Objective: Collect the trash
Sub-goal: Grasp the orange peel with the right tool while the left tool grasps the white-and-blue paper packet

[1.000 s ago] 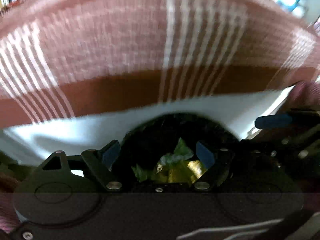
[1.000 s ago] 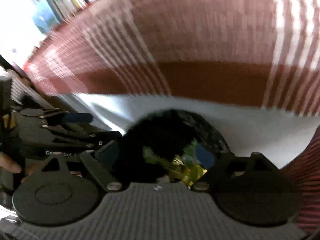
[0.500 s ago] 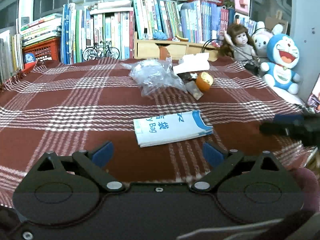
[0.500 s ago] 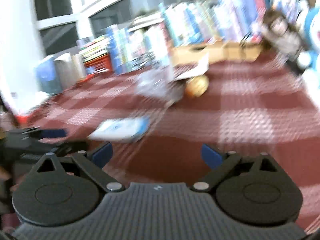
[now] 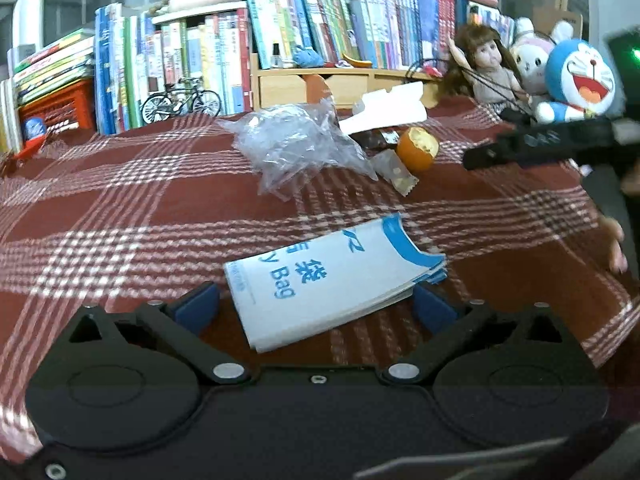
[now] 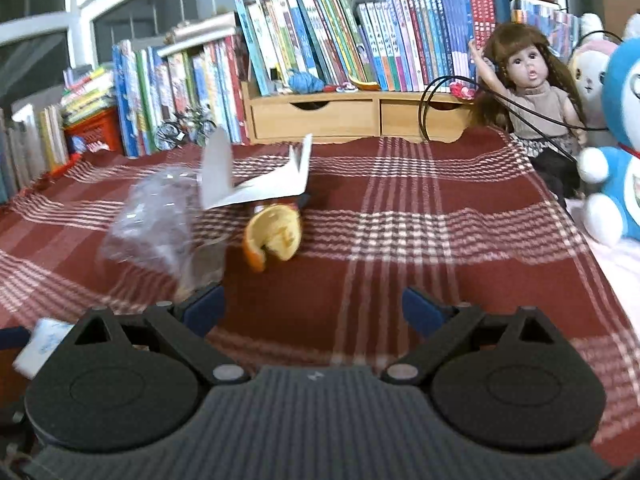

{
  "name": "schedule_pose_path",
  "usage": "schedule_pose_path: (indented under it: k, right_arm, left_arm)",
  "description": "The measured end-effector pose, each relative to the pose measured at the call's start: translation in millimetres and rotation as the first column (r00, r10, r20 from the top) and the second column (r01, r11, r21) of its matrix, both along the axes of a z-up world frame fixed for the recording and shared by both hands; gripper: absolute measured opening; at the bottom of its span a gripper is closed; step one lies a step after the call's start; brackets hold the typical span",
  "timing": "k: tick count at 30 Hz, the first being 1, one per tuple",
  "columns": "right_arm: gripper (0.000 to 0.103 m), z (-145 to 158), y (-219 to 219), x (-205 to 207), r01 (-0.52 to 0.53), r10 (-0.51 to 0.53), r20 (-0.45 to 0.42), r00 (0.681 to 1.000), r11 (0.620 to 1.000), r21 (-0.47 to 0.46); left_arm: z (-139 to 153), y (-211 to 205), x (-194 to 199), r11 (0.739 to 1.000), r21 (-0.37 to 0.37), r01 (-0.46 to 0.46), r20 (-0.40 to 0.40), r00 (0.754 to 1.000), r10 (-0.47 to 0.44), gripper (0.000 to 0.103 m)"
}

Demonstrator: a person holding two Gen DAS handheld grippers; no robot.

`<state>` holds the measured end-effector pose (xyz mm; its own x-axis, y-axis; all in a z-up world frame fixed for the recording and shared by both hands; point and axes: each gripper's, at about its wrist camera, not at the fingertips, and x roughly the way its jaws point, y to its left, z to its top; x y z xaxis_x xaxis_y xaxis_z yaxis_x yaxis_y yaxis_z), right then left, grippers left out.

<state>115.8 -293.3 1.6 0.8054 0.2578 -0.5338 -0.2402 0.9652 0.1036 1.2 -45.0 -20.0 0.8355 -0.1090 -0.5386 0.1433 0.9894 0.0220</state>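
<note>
Orange peel (image 6: 274, 236) lies mid-tabletop (image 6: 440, 264), touching crumpled plastic (image 5: 298, 144) and white paper (image 6: 256, 182). The bag packet (image 5: 332, 276) lies nearer. Right tongs (image 6: 314, 308) and left tongs (image 5: 316, 308), just opened wide, hold nothing. Recommended: take one piece per grasp, pads straddling it.

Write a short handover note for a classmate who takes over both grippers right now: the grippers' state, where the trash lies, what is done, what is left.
Left gripper: jaws have just been opening, now wide, nothing held; it hangs over the white and blue bag packet.
Right gripper: jaws have just been opening, now wide, empty, facing the orange peel.
On the plaid cloth: crumpled clear plastic, white paper scrap, orange peel, small torn wrapper, clustered at the far middle.
Done: none of these pieces is picked up yet.
Left: collect each piece; the peel looks the closest to the right gripper.
</note>
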Motion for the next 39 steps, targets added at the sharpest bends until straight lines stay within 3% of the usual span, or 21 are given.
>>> schedule_pose_path:
  k: [10,13,15,18,20,21,23,27,31,34,36,37,39]
  right_arm:
    - [0.094,-5.1,40.8,58.2,-0.078,0.073,-0.054,0.996,0.991,-0.104]
    - [0.084,-7.6,51.3,67.7,-0.094,0.087,-0.072,0.994,0.99,-0.104]
    - [0.065,-8.7,56.0,71.1,-0.098,0.09,-0.084,0.992,0.991,-0.094]
    - [0.043,-8.5,56.6,66.7,-0.081,0.076,-0.069,0.995,0.994,-0.068]
    - [0.037,-8.2,53.7,60.8,-0.076,0.073,-0.061,0.995,0.996,-0.054]
    - [0.036,-7.9,51.4,58.6,-0.07,0.067,-0.058,0.996,0.996,-0.051]
    - [0.033,-7.3,45.6,51.8,-0.057,0.055,-0.055,0.997,0.998,-0.037]
    - [0.032,-3.6,33.8,37.3,-0.049,0.049,-0.045,0.998,0.999,-0.009]
    - [0.032,1.6,24.4,20.0,-0.06,0.06,-0.032,0.998,0.998,0.006]
    - [0.032,5.0,17.2,8.6,-0.072,0.073,-0.03,0.997,0.997,0.02]
    - [0.032,6.5,14.2,2.1,-0.081,0.082,-0.026,0.996,0.996,0.022]
    - [0.033,7.1,13.0,-0.9,-0.084,0.085,-0.024,0.996,0.996,0.021]
    - [0.033,7.1,11.2,-6.2,-0.09,0.09,-0.022,0.996,0.996,0.021]
  left_arm:
    - [0.0,2.2,25.0,0.999,-0.029,0.025,-0.003,1.0,-0.025,0.102]
    - [1.1,0.9,26.7,0.999,-0.038,0.033,0.007,0.999,-0.032,0.102]
    - [1.1,2.7,26.4,0.995,-0.079,0.055,0.033,0.998,-0.053,0.098]
    - [0.6,2.8,27.6,0.994,-0.098,0.042,0.028,0.999,-0.039,0.078]
    - [2.1,2.1,26.0,0.997,-0.071,0.015,0.046,0.999,-0.012,0.052]
    - [3.2,3.3,25.8,0.998,-0.065,0.003,0.049,0.999,0.0,0.046]
    - [6.0,7.6,25.5,0.997,-0.073,-0.013,0.04,0.999,0.016,0.021]
    - [12.5,15.9,17.2,0.996,-0.088,0.004,0.025,1.0,-0.001,0.012]
    - [17.9,13.5,-5.6,0.994,-0.031,0.108,0.03,0.994,-0.107,0.019]
    - [24.5,11.7,-19.1,0.985,0.017,0.171,0.033,0.985,-0.172,0.059]
    - [30.2,11.8,-23.4,0.977,0.037,0.208,0.07,0.975,-0.21,0.077]
    - [33.1,11.0,-23.5,0.975,0.061,0.215,0.102,0.97,-0.22,0.091]
    - [35.5,6.7,-13.9,0.965,0.112,0.238,0.122,0.96,-0.251,0.097]
